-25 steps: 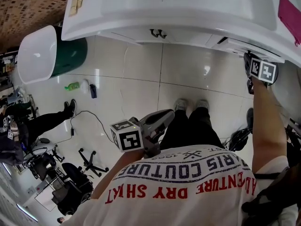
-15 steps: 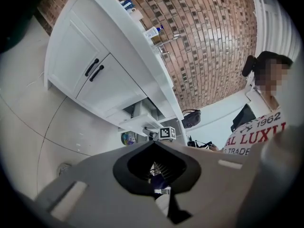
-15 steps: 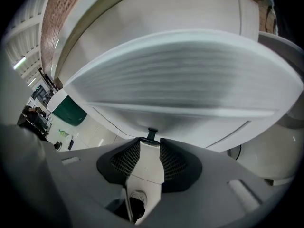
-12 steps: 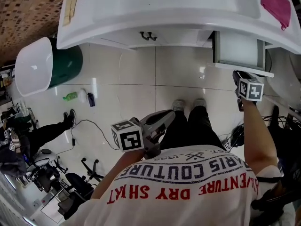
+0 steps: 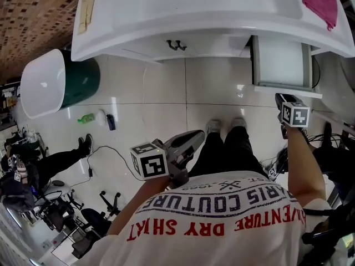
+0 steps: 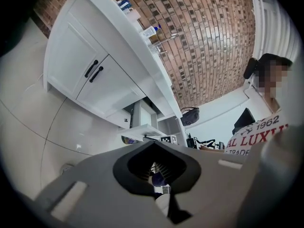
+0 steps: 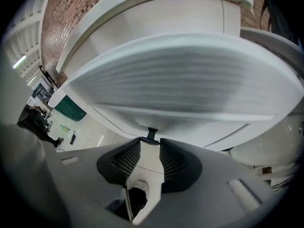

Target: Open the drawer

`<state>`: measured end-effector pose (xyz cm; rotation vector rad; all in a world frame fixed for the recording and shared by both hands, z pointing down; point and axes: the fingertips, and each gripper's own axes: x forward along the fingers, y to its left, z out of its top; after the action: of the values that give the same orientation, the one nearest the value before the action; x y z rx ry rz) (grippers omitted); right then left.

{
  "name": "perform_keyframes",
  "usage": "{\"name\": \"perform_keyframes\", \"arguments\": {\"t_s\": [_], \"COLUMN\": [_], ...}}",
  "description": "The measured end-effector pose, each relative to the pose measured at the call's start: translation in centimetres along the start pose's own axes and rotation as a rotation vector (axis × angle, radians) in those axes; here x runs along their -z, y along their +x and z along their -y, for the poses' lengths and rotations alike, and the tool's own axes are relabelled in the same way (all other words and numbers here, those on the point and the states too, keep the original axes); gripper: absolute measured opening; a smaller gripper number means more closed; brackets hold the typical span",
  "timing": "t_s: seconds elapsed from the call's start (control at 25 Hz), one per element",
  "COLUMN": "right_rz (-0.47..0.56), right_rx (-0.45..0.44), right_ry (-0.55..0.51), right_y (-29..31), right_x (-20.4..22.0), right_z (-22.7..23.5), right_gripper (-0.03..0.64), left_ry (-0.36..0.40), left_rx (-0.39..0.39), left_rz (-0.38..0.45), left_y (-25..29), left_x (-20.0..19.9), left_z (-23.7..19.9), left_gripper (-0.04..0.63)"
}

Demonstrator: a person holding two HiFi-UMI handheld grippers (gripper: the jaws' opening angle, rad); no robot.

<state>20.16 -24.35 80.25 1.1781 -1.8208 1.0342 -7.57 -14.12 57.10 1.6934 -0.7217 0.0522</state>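
The white vanity's right-hand drawer (image 5: pixel 280 60) stands pulled out, its front panel (image 5: pixel 288 88) toward me and its inside bare. My right gripper (image 5: pixel 281 100) sits just below that panel. In the right gripper view the drawer front (image 7: pixel 180 75) fills the frame, and the small dark drawer handle (image 7: pixel 152 134) lies between the tips of my right gripper (image 7: pixel 151 144), which is shut on it. My left gripper (image 5: pixel 198 135) hangs by my waist, far from the drawer (image 6: pixel 142 127). Its jaws (image 6: pixel 154 167) are together with nothing in them.
A pair of cabinet doors with dark handles (image 5: pixel 177 44) is left of the drawer. A pink cloth (image 5: pixel 320 3) lies on the countertop. A green bin with a white lid (image 5: pixel 83 76) stands at the left. Bottles (image 5: pixel 86 118), a cable and office chairs (image 5: pixel 105 212) are on the tiled floor.
The drawer has slid out of the vanity toward me, and my right gripper came back with it on the handle. The left gripper has stayed where it was.
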Motion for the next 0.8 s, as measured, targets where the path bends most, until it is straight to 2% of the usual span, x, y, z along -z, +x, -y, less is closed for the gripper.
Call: {"name": "perform_keyframes", "arguments": {"t_s": [0.28,0.4,0.48,0.64,0.8], "right_rz": [0.015,0.06,0.092,0.152,0.221], "right_rx": [-0.007,-0.006,-0.025,-0.123,-0.318], "right_ry": [0.015,0.028,0.007,0.003,0.128], "right_y": [-0.5,-2.1,-3.8,-8.4,-13.7], "right_x": [-0.2,-0.2,-0.1,-1.2,-4.0], "right_z": [-0.4,-1.1,-2.4,-7.6,-15.3], "right_gripper": [0.143,0.151,0.117,0.1,0.08], "left_ry": [0.013,0.021,0.031,0.062,0.1], "left_rx": [0.021,0.044,0.059,0.098,0.138], "left_rz": [-0.016,-0.023,-0.027,-0.037,-0.047], "left_y": [-0.9,-1.1,-1.3,-1.9,-3.3], "left_x": [-0.3,-0.3,-0.4,-0.9,-1.8], "left_z": [0.1,0.3,0.6,1.5,3.1], "left_gripper": [-0.015,-0.015,-0.015,-0.015,-0.015]}}
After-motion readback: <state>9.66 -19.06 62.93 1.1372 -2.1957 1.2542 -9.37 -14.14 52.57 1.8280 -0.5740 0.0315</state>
